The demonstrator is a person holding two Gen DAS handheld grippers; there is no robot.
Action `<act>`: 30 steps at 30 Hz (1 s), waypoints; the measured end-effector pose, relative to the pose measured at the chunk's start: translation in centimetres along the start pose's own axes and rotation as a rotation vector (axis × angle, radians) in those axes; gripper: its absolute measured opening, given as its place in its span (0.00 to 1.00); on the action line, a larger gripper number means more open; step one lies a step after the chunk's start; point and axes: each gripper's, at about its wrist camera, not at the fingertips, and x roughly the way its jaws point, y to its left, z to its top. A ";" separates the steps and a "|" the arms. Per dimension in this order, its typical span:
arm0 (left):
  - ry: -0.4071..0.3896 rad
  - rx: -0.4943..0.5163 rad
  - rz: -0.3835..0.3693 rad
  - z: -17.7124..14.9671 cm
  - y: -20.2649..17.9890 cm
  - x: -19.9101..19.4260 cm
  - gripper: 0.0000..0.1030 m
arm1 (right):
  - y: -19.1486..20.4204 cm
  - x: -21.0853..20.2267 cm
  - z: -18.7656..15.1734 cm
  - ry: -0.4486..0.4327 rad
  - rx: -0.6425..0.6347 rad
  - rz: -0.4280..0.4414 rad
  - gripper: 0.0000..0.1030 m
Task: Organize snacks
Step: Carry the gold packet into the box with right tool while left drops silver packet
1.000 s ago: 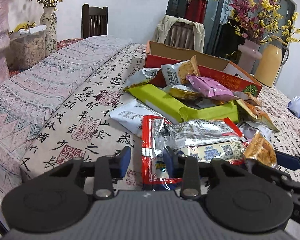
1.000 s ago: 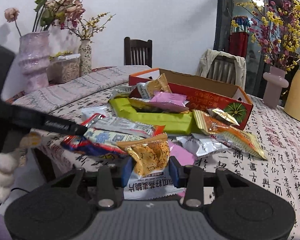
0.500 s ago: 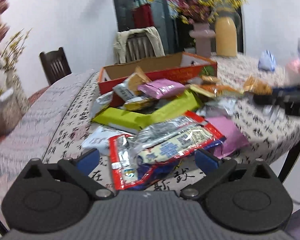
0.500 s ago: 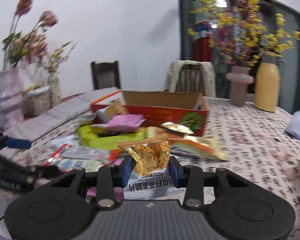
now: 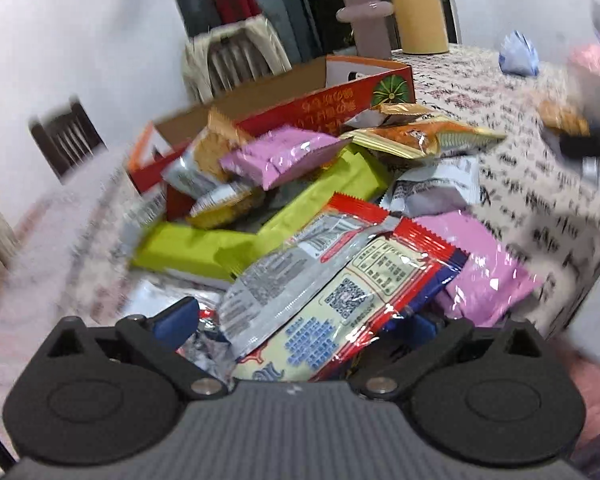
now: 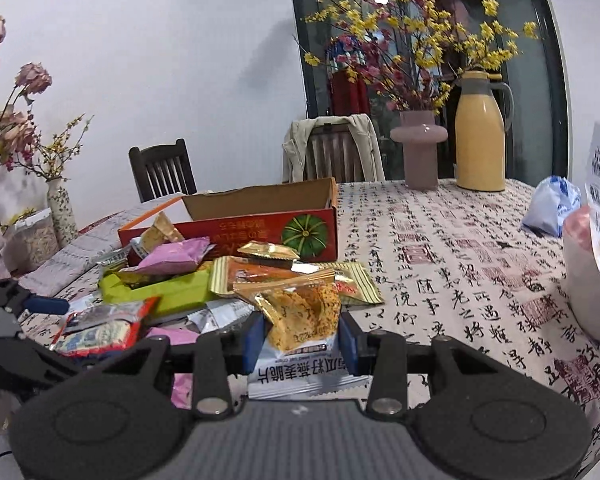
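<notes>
My right gripper is shut on a gold crisp packet with a white printed end, held above the table's near side. In the left wrist view, blurred at the far right, the same gold crisp packet shows. My left gripper stands wide open low over the snack pile. A red-edged silver and cream packet lies between its jaws, and I see no pad pressing on it. Behind lie a green packet, a pink packet and a red cardboard box.
A yellow jug and a pink vase stand at the table's far side. A blue-white bag and a pale container are on the right. Flower vases stand at the left, and chairs behind the table.
My left gripper's jaws went from narrow on the red packet's end to wide open, and it rolled and swung right. My right gripper carried the gold packet to the right.
</notes>
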 end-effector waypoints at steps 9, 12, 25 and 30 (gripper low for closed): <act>-0.022 -0.108 -0.039 0.1 1.9 -0.7 0.61 | -0.8 1.2 -0.8 0.033 0.030 -0.002 0.38; -0.063 -0.129 -0.041 0.0 2.4 -2.1 0.50 | -0.5 1.3 -0.9 0.037 0.025 -0.003 0.38; -0.198 -0.244 0.004 0.7 4.8 -5.9 0.29 | 1.2 1.6 0.1 0.031 0.000 0.006 0.38; -0.249 -0.290 0.021 1.7 5.7 -7.1 0.29 | 2.0 2.0 1.3 0.006 -0.007 0.017 0.38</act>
